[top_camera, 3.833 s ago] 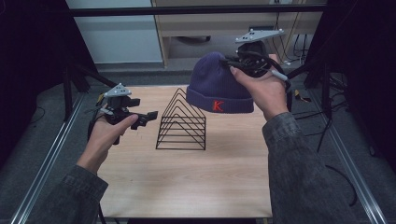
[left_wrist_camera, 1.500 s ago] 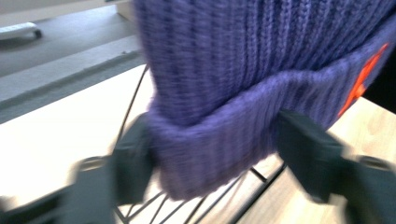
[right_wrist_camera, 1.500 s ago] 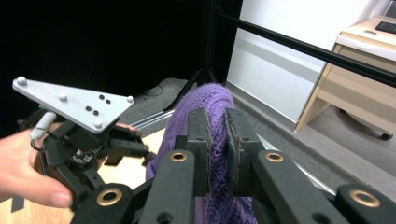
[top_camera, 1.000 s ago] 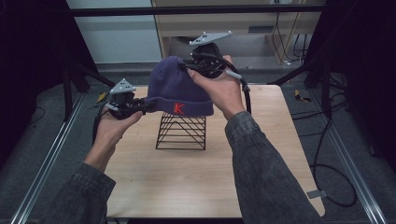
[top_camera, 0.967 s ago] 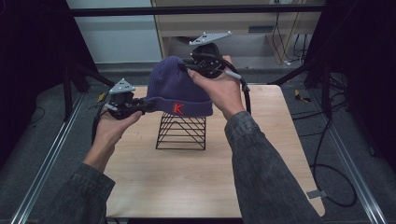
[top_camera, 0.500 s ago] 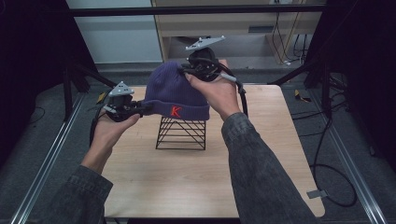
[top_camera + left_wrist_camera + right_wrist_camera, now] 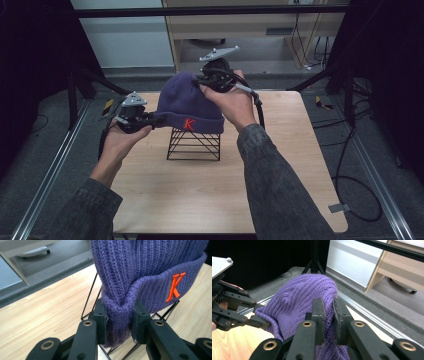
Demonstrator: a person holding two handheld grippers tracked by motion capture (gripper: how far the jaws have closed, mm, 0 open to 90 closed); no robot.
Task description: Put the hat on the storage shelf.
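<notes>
A purple knit beanie (image 7: 189, 104) with an orange K on its cuff hangs over a black wire rack (image 7: 194, 144) at the middle of the wooden table (image 7: 280, 165). My left gripper (image 7: 152, 120) is shut on the beanie's cuff at its left side; in the left gripper view the pads pinch a fold of the cuff (image 7: 119, 317), with the rack (image 7: 92, 291) just behind. My right gripper (image 7: 204, 84) is shut on the knit at the beanie's upper right; in the right gripper view the beanie (image 7: 299, 305) bunches between its jaws, and the left gripper (image 7: 265, 325) shows farther off.
A wooden cabinet (image 7: 250, 25) and a pale panel (image 7: 125, 40) stand beyond the table's far edge. Cables (image 7: 350, 165) trail on the grey floor at the right. A metal rail (image 7: 45, 175) runs along the left side.
Both hands have carried the beanie from the right, over the rack. In the last second the right gripper sank slightly and the beanie came lower onto the rack's top.
</notes>
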